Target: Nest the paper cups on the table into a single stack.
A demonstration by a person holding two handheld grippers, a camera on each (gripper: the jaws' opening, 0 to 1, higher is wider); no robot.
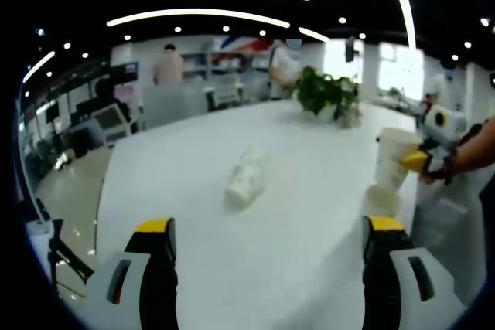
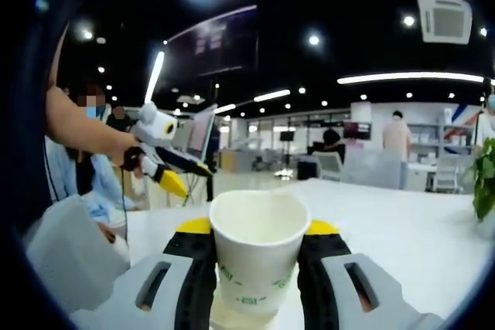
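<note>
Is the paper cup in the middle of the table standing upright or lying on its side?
Lying on its side. In the left gripper view the cup rests lengthwise on the white table, apart from both claws.

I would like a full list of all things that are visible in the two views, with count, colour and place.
cup in the right gripper: 1, white with green print, upright between the jaws, above another cup
cup below it: 1, white, standing on the table near the edge
lying cups: looks like a short nested stack, white, on its side mid-table; count unclear
table: 1, white, long
plant: 1, green, far end of the table
monitor: 1, dark, behind the table
people in the background: several, standing near shelves
ceiling lights: many, white strips and spots
left gripper: 1, grey with yellow tips, jaws apart over the table
right gripper: 1, same colours, closed on the cup
forearm: 1, holding the left gripper
</note>
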